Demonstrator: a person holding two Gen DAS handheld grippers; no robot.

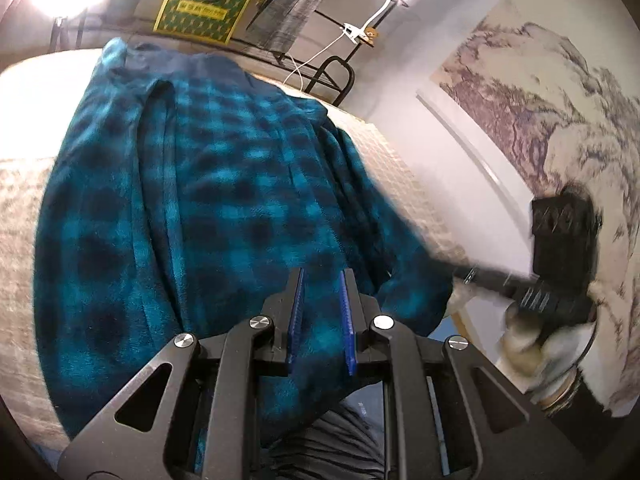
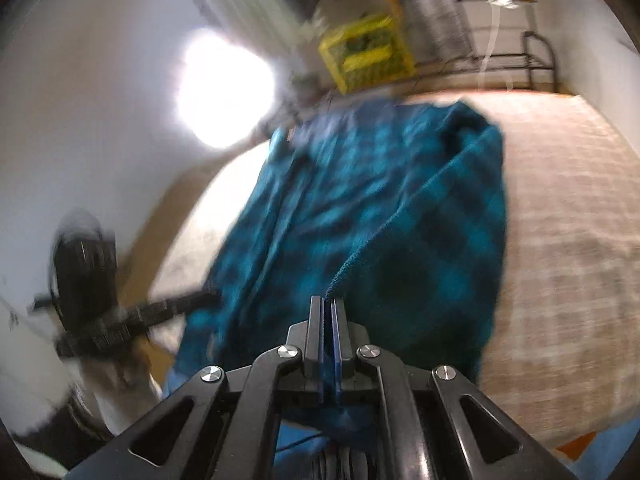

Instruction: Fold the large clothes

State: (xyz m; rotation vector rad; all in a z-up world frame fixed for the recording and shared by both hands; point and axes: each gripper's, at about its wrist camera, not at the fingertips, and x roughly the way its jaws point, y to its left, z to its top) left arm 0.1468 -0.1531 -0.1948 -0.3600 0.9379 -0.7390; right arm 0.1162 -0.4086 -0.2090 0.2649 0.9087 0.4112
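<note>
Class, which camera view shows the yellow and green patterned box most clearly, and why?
The left wrist view: the yellow and green patterned box is sharp there, its front pattern and label strip readable as shapes. In the right wrist view the same box is smeared by motion blur, so only its colours and rough outline show.

Fuzzy fleece robe (image 1: 208, 200) on rough woven mattress (image 1: 24, 208)

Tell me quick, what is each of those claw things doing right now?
Left gripper: nearly closed, blue pads pinching a fold of the teal plaid garment.
Right gripper: shut, clamped on the garment's hemmed edge.
</note>
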